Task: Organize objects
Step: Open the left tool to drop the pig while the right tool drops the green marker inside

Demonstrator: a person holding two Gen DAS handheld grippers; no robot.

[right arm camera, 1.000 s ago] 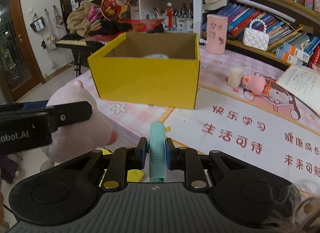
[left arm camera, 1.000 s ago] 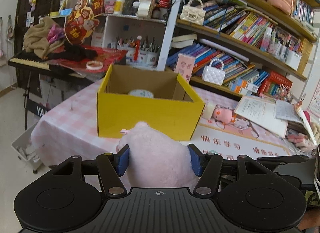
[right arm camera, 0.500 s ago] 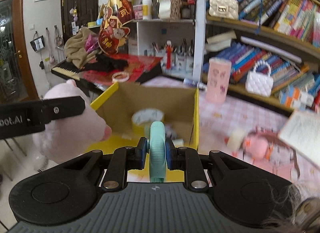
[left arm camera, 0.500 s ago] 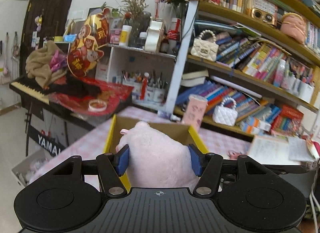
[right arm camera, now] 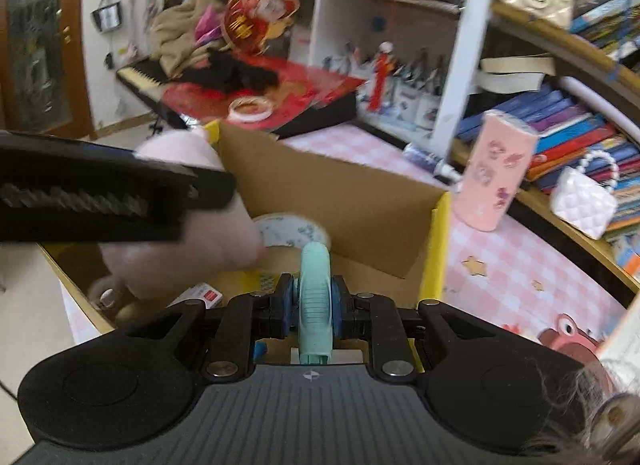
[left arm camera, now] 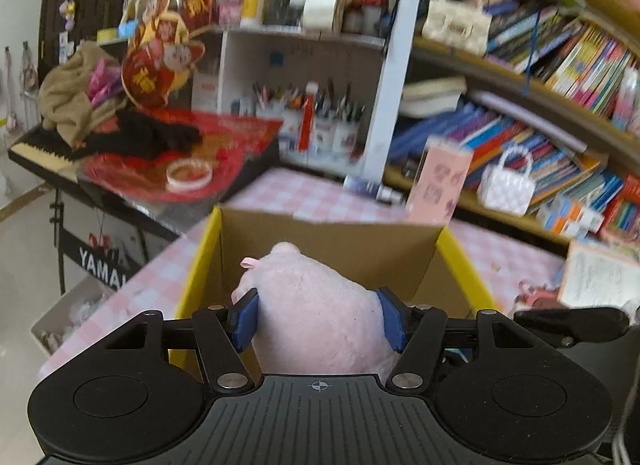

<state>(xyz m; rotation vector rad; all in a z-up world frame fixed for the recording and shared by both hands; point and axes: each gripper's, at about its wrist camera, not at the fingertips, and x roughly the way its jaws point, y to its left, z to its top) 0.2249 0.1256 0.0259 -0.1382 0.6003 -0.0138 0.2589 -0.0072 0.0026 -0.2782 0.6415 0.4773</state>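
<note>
Both grippers are loaded: our left gripper (left arm camera: 318, 319) clamps the pink plush toy (left arm camera: 316, 305), our right gripper (right arm camera: 314, 307) pinches the mint-green tool (right arm camera: 315, 297), both above the yellow box (right arm camera: 436, 249). We judge release comes next.

a lived-in home, likely a child's study corner. curved wooden bookshelves (left arm camera: 560, 77) are crammed with colourful books, with small quilted handbags (left arm camera: 506, 185) among them. a keyboard piano (left arm camera: 44, 153) on a stand is piled with clothes and red festive decorations (left arm camera: 160, 65). pen cups (left arm camera: 320, 125) fill a white cubby, and a pink checked cloth covers the surface (left arm camera: 304, 197).
</note>
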